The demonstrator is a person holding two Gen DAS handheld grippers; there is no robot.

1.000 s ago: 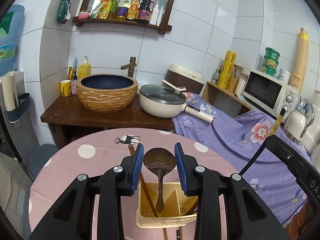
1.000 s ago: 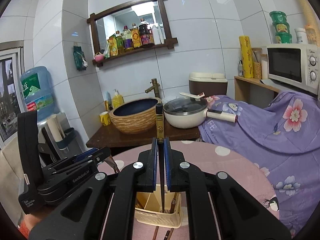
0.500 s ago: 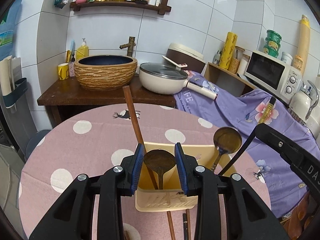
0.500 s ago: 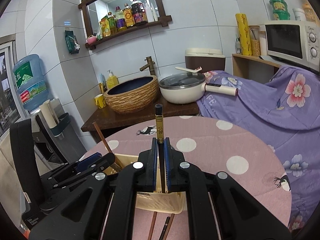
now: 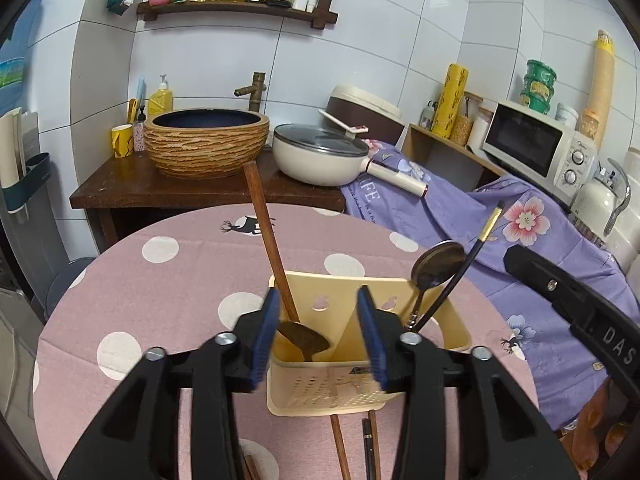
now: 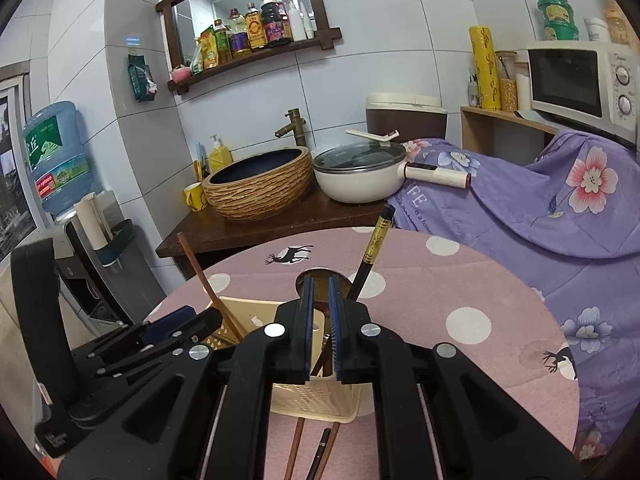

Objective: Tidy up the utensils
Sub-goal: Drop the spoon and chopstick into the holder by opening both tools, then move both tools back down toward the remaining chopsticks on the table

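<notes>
Since the earlier frames, both tools have left your grippers: the wooden spoon (image 5: 304, 338) you were carrying on the left now sits bowl-up in the caddy's (image 5: 456, 330) left compartment, and the black chopstick (image 6: 370, 256) that the right jaws pinched now leans free in the right compartment.

Starting at your left, the left gripper (image 5: 316, 336) hangs spread wide and empty, its pads on either side of the left compartment. In that compartment a brown chopstick (image 5: 266, 240) leans back beside the wooden spoon. Past the divider, the right compartment holds a metal spoon (image 5: 438, 264) with its bowl up and the black chopstick slanting right. Your right gripper (image 6: 319, 328) hovers over that side with its jaws slightly parted and, as far as you can see, nothing between them.

So four pieces look stowed. What remains, judging by both views, lies on the pink cloth (image 5: 168, 280) just in front of the caddy: loose chopsticks (image 6: 316, 452), brown and black, partly hidden behind the grippers. Those likely come next.
</notes>
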